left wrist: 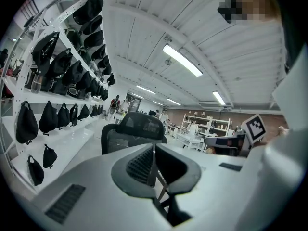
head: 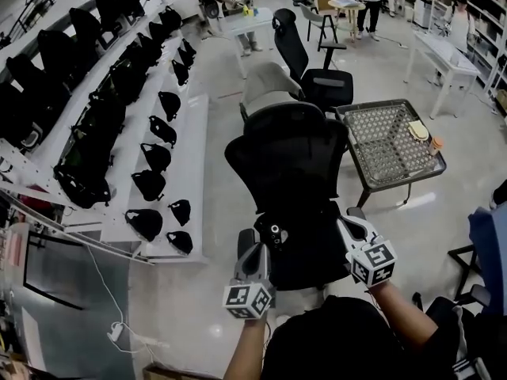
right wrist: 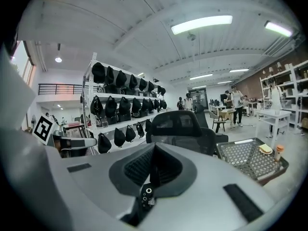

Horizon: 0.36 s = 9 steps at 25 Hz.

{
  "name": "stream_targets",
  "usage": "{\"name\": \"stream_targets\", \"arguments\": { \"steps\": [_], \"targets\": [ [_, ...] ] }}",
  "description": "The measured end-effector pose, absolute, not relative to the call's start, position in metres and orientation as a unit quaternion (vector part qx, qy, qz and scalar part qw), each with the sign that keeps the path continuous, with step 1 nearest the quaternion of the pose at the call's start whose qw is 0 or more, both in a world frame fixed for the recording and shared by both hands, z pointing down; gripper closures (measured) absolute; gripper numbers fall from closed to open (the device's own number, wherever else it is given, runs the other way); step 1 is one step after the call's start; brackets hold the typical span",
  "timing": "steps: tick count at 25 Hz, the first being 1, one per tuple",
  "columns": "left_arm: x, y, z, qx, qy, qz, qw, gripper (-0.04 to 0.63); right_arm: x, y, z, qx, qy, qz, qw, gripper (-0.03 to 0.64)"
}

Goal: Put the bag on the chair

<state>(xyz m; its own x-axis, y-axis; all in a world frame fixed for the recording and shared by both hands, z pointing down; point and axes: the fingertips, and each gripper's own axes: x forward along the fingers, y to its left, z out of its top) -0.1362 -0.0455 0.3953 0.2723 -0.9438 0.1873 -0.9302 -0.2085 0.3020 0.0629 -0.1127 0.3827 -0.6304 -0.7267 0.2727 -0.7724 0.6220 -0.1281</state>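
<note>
A black mesh office chair [head: 289, 180] stands right in front of me with its back toward me; it also shows in the left gripper view [left wrist: 137, 131] and the right gripper view [right wrist: 185, 129]. Many black bags [head: 145, 223] hang and sit on the white shelves to the left. My left gripper [head: 255, 250] is by the chair's lower left side, its jaws shut with nothing between them [left wrist: 153, 165]. My right gripper [head: 348, 222] is at the chair's lower right, also shut and holding nothing [right wrist: 154, 170]. Neither gripper touches a bag.
White shelving [head: 194, 133] runs along the left, loaded with bags [left wrist: 26, 124] [right wrist: 118, 136]. A wire-mesh basket table [head: 392, 145] with small items stands to the right of the chair. A second chair [head: 317, 74], tables and people are farther back.
</note>
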Motion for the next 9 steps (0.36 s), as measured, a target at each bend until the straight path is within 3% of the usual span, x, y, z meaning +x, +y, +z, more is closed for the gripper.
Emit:
{"name": "stream_targets", "arguments": {
  "steps": [9],
  "targets": [
    [-0.116, -0.067, 0.402, 0.764, -0.618, -0.026, 0.183, 0.575, 0.081, -0.139, 0.39, 0.403, -0.901, 0.122, 0.102, 0.618]
  ]
}}
